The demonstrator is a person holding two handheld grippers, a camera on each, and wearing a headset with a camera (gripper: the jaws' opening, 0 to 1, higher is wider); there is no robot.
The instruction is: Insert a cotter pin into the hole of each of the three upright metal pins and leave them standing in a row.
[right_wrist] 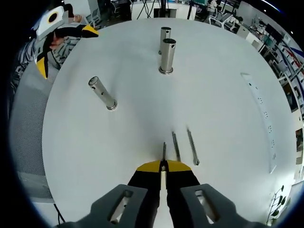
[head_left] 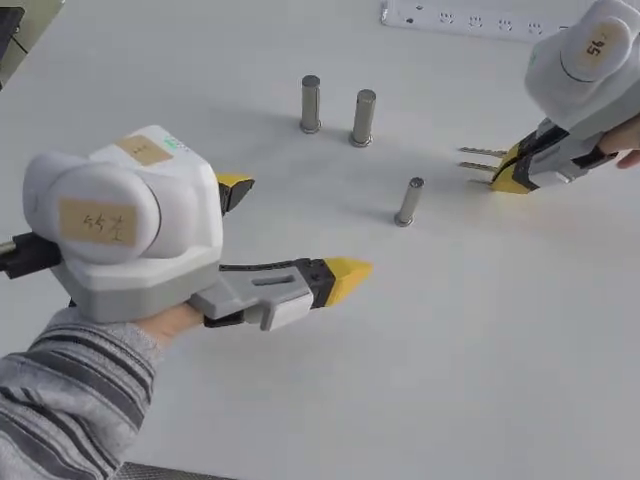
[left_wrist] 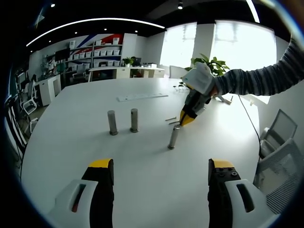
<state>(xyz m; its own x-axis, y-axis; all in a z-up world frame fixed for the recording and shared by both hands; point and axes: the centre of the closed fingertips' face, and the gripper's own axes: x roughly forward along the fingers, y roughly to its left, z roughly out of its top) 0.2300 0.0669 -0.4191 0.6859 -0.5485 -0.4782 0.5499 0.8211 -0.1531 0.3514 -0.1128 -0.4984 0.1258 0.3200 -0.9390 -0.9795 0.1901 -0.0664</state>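
Left tool (left_wrist: 161,164) is spread wide, holding nothing. Right tool (right_wrist: 164,165) is closed on a cotter pin (right_wrist: 164,151) lying on the bench (right_wrist: 95,156) beside two cotter pins (right_wrist: 176,146). Three metal pins (head_left: 363,117) stand nearby.

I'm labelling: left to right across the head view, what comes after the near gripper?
Rear metal pin → second metal pin → nearest metal pin → loose cotter pins → right gripper gripping a cotter pin

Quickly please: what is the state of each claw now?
Left claw: open, holding nothing.
Right claw: closed on a cotter pin.
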